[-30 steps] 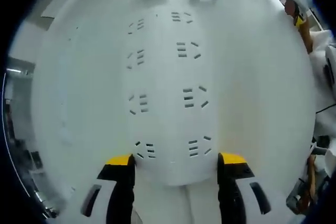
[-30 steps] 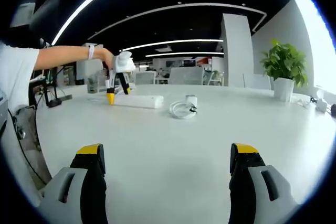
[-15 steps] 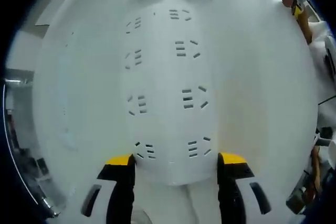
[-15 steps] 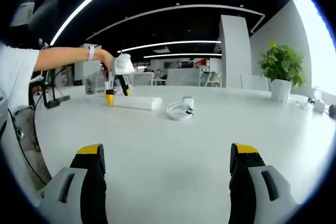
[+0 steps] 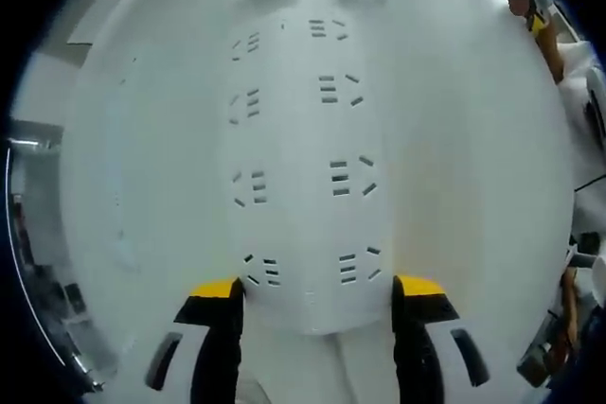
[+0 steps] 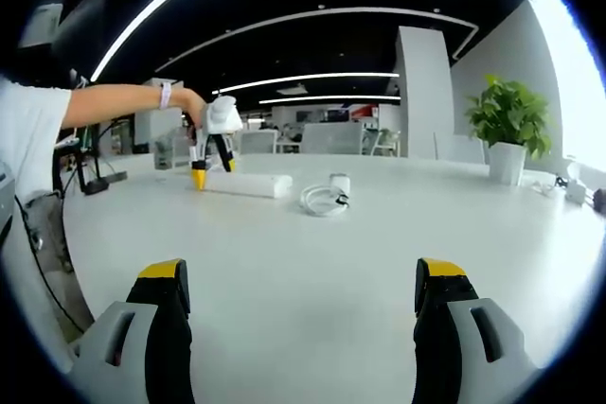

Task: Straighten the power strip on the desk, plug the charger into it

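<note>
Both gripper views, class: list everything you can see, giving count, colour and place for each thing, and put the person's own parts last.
power strip: one, white, on the desk, its near end between the left gripper's jaws
charger: one, white, on the desk beyond the strip's far end
cable: one coil, white, beside the charger
desk: one, white
potted plant: one, green in a white pot, far side of the desk
left gripper: one, black with yellow tips, straddling the strip
right gripper: one, same colours, open above bare desk
person's arm: one, reaching to the left gripper
</note>
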`<act>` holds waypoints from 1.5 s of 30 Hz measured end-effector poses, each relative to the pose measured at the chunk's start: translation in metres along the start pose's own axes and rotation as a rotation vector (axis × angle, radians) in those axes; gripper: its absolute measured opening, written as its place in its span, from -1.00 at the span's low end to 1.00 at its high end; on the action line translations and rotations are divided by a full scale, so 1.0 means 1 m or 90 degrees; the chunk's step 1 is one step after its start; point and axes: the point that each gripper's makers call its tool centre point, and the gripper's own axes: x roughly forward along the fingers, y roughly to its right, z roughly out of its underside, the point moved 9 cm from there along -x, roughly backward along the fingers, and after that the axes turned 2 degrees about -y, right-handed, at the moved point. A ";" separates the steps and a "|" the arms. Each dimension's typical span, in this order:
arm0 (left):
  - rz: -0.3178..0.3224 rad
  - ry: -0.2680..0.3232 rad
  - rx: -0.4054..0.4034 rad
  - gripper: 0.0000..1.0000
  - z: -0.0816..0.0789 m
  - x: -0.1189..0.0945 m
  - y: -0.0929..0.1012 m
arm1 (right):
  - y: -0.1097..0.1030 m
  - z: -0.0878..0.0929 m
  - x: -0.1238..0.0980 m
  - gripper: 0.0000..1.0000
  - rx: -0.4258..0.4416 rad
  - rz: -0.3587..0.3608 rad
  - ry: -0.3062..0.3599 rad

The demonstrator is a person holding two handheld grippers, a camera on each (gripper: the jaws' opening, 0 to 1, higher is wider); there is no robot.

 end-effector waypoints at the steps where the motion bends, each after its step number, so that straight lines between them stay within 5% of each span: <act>1: -0.001 0.003 -0.001 0.30 0.000 0.000 0.001 | 0.000 0.000 0.000 0.97 0.000 0.001 0.000; 29: -0.058 0.134 -0.057 0.98 0.004 -0.034 0.013 | -0.011 -0.007 -0.007 0.97 -0.011 -0.012 0.011; 39: -0.079 0.158 -0.095 0.99 0.013 -0.041 0.025 | -0.018 -0.011 -0.009 0.97 -0.015 -0.021 0.019; 45: -0.112 0.225 -0.139 0.99 0.013 -0.053 0.032 | -0.021 -0.012 -0.010 0.97 -0.018 -0.026 0.021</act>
